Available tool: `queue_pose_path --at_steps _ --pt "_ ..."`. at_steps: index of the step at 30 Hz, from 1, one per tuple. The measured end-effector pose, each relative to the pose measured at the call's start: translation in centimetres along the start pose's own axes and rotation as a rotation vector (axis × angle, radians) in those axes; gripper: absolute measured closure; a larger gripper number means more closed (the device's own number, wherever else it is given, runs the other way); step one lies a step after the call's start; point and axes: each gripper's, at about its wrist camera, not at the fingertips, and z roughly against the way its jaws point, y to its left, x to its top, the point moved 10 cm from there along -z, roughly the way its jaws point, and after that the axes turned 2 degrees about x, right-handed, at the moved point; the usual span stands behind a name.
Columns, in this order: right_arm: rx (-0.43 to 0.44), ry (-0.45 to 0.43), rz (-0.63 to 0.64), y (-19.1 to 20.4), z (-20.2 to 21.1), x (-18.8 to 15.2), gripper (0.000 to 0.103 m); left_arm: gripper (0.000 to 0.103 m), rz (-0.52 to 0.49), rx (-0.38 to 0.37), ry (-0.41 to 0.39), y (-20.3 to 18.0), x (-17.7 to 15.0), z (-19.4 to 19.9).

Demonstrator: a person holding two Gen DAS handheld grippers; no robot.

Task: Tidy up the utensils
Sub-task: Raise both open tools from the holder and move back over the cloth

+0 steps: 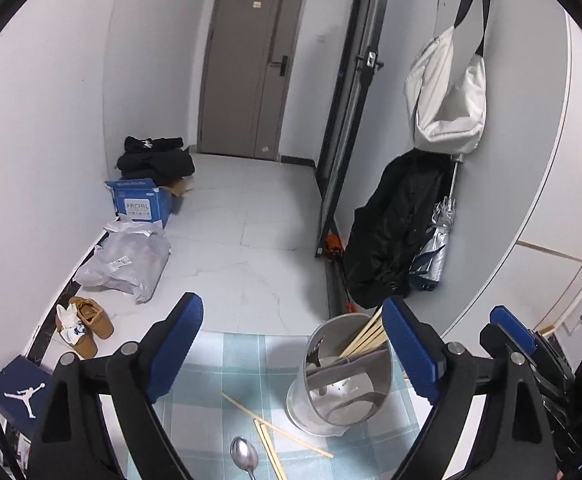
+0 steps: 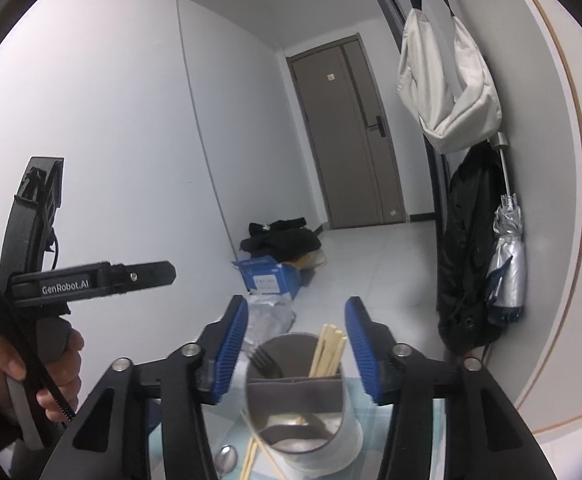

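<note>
A round metal utensil holder (image 1: 341, 380) with a grey divider stands on a blue checked table cloth (image 1: 219, 364). It holds several wooden chopsticks (image 1: 365, 338) and a fork (image 2: 265, 360). Loose chopsticks (image 1: 275, 436) and a metal spoon (image 1: 244, 458) lie on the cloth in front of it. My left gripper (image 1: 293, 344) is open and empty, above the loose utensils, left of the holder. My right gripper (image 2: 297, 350) is open and empty, its jaws standing either side of the holder (image 2: 297, 396). The spoon (image 2: 227, 460) also shows in the right wrist view.
The table's far edge drops to a white tiled floor (image 1: 251, 240). On the floor lie a blue box (image 1: 143, 200), a grey parcel bag (image 1: 127, 260), brown shoes (image 1: 87, 324) and black clothes (image 1: 155, 160). A white bag (image 1: 447, 96), black coat (image 1: 395, 232) and umbrella (image 1: 435, 244) hang at right.
</note>
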Motion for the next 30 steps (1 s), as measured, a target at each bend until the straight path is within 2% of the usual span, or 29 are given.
queue_pose_path --at_steps 4,10,17,21,30 --pt "0.019 -0.007 0.02 2.0 1.1 -0.1 0.041 0.002 0.044 0.032 -0.069 1.2 -0.3 2.0" --pt "0.032 -0.004 0.024 3.9 1.9 -0.7 0.032 0.001 0.051 0.072 -0.124 2.4 -1.0 3.8" --pt "0.025 -0.006 0.034 5.6 2.6 -2.0 0.018 0.001 0.037 0.1 -0.133 3.5 -2.7 4.4" --pt "0.015 0.013 0.039 6.0 2.4 -3.0 0.015 0.001 0.043 0.115 -0.114 4.7 -4.0 3.9" --pt "0.005 0.049 0.066 7.1 1.9 -6.0 0.01 0.001 0.079 0.134 -0.129 6.7 -6.4 4.4"
